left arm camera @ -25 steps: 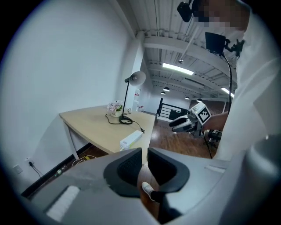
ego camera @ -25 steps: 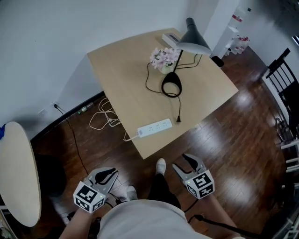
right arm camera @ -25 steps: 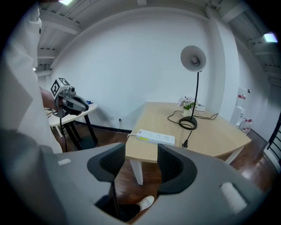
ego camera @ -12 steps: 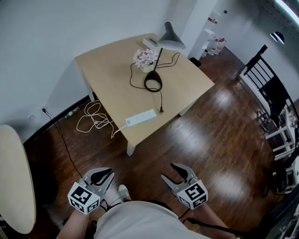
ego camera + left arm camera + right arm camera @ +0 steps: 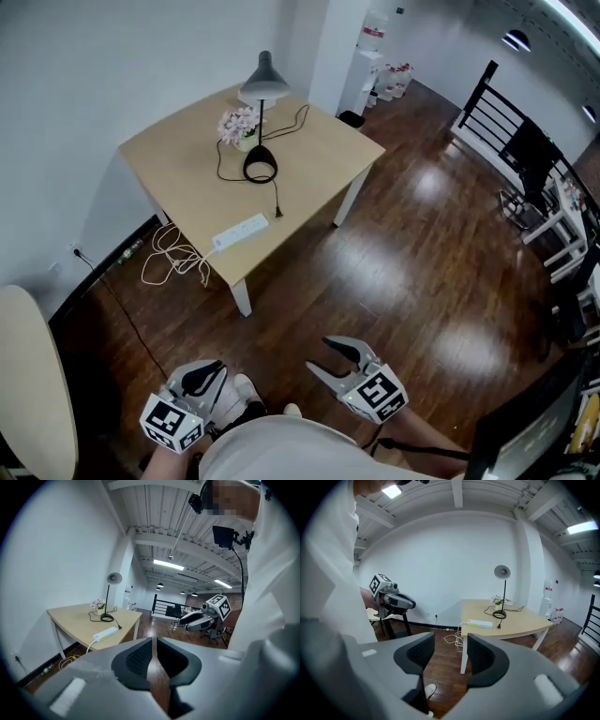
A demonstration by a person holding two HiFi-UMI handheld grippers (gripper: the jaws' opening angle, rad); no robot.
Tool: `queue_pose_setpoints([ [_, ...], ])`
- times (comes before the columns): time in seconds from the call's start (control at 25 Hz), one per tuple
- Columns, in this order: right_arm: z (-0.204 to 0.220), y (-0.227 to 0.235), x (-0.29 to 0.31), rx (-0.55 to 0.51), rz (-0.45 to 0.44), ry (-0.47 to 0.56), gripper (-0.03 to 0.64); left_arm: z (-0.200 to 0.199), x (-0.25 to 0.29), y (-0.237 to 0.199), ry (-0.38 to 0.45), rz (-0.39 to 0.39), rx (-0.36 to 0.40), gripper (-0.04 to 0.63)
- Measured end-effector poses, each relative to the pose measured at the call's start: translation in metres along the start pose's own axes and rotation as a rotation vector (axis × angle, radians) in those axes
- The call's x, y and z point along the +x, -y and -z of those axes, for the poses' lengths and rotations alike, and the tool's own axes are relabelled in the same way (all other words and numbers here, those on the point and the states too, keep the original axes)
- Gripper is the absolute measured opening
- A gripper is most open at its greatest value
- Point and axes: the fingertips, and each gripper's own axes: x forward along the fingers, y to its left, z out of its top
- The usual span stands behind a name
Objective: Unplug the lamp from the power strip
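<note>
Well clear of the tabletop [image 5: 319, 150], the left hand-held gripper [image 5: 214, 371] is clenched empty, the right hand-held gripper [image 5: 317, 355] closing on nothing.

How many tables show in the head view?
2. The square table carrying the lamp stands ahead; a round table is cut off at the left edge. Others may lie outside the frame.

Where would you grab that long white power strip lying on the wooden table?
Pinch the long white power strip across its narrow width near the middle, coming from above: it lies flat on the wooden table, long sides likely free.
</note>
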Motion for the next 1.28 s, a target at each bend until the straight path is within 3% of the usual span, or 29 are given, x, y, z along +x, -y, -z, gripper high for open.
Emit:
queue_pose_setpoints([
  [0.16,0.011,-0.010,-0.013,0.050,-0.027,0.038,0.224,0.010,-0.009,0.029,-0.012,-0.006,0.004,0.023],
  [0.52,0.020,-0.032,-0.066,0.031,-0.054,0.078,0.224,0.017,-0.012,0.094,-0.036,0.018,0.045,0.038],
  [1.28,0.029,-0.041,-0.093,-0.012,-0.083,0.090,0.214,0.022,-0.005,0.128,-0.037,-0.004,0.061,0.036],
])
